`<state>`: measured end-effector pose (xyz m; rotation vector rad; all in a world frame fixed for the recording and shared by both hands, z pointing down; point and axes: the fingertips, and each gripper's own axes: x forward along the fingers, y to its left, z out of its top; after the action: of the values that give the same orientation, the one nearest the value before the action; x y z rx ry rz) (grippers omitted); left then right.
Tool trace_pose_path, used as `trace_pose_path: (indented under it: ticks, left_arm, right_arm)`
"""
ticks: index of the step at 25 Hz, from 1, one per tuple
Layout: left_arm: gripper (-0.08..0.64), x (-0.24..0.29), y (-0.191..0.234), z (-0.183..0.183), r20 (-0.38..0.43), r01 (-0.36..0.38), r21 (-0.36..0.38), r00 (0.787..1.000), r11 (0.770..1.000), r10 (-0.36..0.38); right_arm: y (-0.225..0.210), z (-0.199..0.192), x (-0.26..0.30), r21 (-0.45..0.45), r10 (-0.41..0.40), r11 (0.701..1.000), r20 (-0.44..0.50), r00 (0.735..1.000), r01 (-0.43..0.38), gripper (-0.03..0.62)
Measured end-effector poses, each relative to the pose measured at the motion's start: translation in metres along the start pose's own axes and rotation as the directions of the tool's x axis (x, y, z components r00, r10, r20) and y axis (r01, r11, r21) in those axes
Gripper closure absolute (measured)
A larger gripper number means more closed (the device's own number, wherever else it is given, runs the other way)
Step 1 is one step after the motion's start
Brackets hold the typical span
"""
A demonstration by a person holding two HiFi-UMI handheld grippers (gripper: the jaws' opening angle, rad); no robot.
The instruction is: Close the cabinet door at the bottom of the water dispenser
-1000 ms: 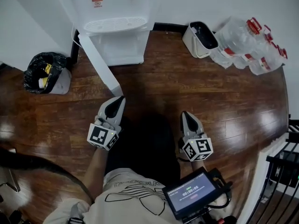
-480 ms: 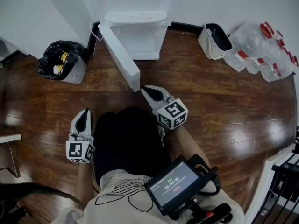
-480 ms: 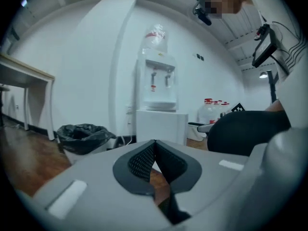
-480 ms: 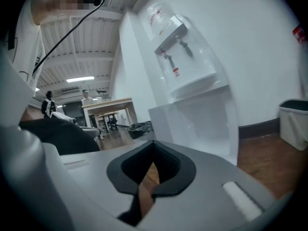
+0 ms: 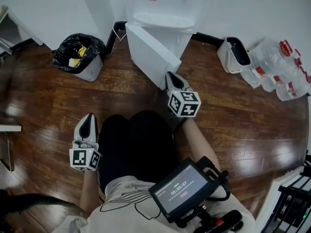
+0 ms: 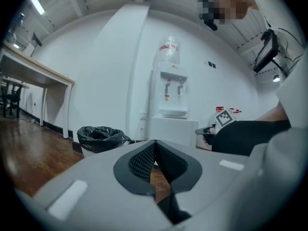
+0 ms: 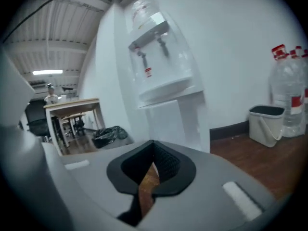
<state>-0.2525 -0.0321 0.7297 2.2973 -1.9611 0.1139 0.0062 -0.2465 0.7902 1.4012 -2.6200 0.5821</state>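
The white water dispenser (image 5: pixel 165 6) stands against the far wall. Its bottom cabinet door (image 5: pixel 150 52) is swung open, slanting out over the wooden floor toward me. My right gripper (image 5: pixel 170 75) is shut and empty, with its tips at the door's free end. My left gripper (image 5: pixel 88 119) is also shut and empty, low on the left beside my lap and well away from the door. In the left gripper view the dispenser (image 6: pixel 171 97) stands far beyond the shut jaws. In the right gripper view the dispenser (image 7: pixel 159 57) towers close above the gripper (image 7: pixel 154 147).
A bin lined with a black bag (image 5: pixel 80 55) sits left of the dispenser. To its right are a small white bin (image 5: pixel 233 55) and several large water bottles (image 5: pixel 284 67). A screen device (image 5: pixel 182 193) hangs at my chest. A desk (image 6: pixel 33 69) stands far left.
The left gripper drew back from the door's end to my left side. The right gripper moved forward from beside my lap up to the door's free end.
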Motion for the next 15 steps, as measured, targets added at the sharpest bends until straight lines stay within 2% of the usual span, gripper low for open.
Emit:
trace_pose_path:
  ticks: [2, 4, 11, 15]
  left_arm:
    - [0.549, 0.002, -0.011, 0.004, 0.006, 0.026, 0.023, 1.000, 0.999, -0.026]
    - [0.549, 0.005, -0.020, 0.006, 0.000, 0.039, 0.028, 0.999, 0.999, -0.039]
    - [0.548, 0.017, -0.022, 0.002, -0.023, 0.035, 0.004, 0.999, 0.999, -0.035]
    - [0.548, 0.029, -0.028, -0.008, -0.066, 0.050, 0.001, 0.997, 0.999, -0.050]
  right_arm:
    - [-0.031, 0.015, 0.008, 0.044, -0.061, 0.997, 0.031, 0.998, 0.059, 0.589]
    - [-0.058, 0.028, 0.018, 0.046, -0.104, 0.994, 0.040, 0.994, 0.102, 0.589]
    - [-0.119, 0.072, 0.068, -0.038, -0.174, 0.984, 0.037, 0.984, 0.175, 0.589]
    - [-0.152, 0.084, 0.090, 0.035, -0.208, 0.978, 0.031, 0.978, 0.207, 0.589]
